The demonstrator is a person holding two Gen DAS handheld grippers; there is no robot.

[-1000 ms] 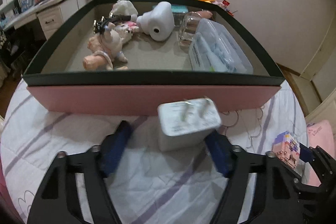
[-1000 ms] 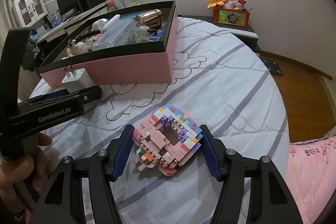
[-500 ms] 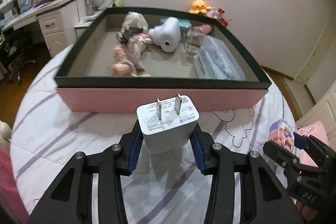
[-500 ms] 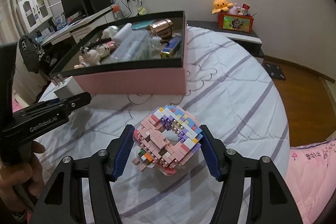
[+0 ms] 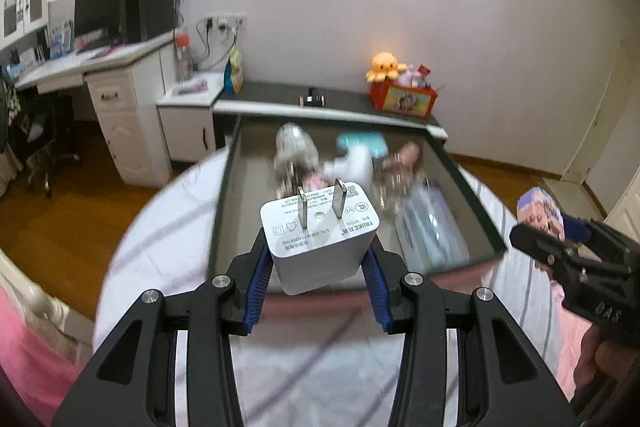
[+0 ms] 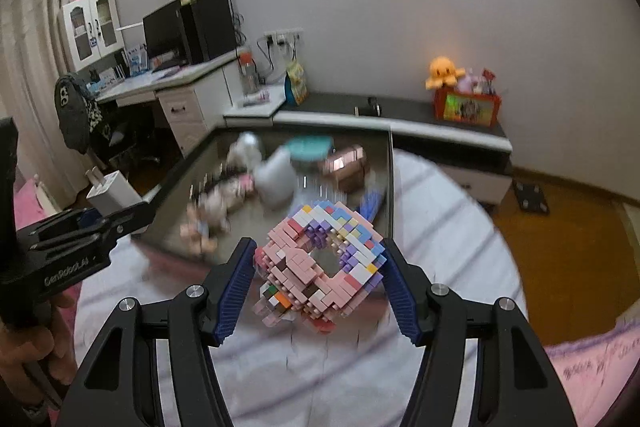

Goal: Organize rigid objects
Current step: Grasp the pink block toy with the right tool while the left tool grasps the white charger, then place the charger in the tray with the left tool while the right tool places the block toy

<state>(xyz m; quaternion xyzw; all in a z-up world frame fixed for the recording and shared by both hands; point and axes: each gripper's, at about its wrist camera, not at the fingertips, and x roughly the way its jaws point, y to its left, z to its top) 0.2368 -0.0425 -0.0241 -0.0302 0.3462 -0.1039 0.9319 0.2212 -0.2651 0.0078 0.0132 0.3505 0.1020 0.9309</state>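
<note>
**Two grippers carried toys and a plug to the box**

Both grippers were full. Left gripper (image 5: pixel 318 263) was squeezed shut on the white charger (image 5: pixel 320 239), low in the middle of its view, with the two metal pins pointing up. Right gripper (image 6: pixel 320 277) was squeezed shut on the pink block toy (image 6: pixel 320 263), also low in the middle of its own view.

Behind them sat the big box (image 5: pixel 474 195) with the dark rim, on the striped bed sheet (image 5: pixel 168 211). It filled the middle of both views. Inside it lay blurry things: a clear plastic case (image 5: pixel 432 223), a white round thing (image 5: pixel 352 163) and some small dolls (image 6: pixel 212 203). They were too blurry to name better.

The step looked like carrying both things over the rim and dropping them in. To do it well, each one should go high enough to miss the rim. The charger should go down on the bare floor at the left of the box. The block toy looked like it could break apart, so it should be set down softly, not dropped. The two grippers were near each other and should not bump.
</note>
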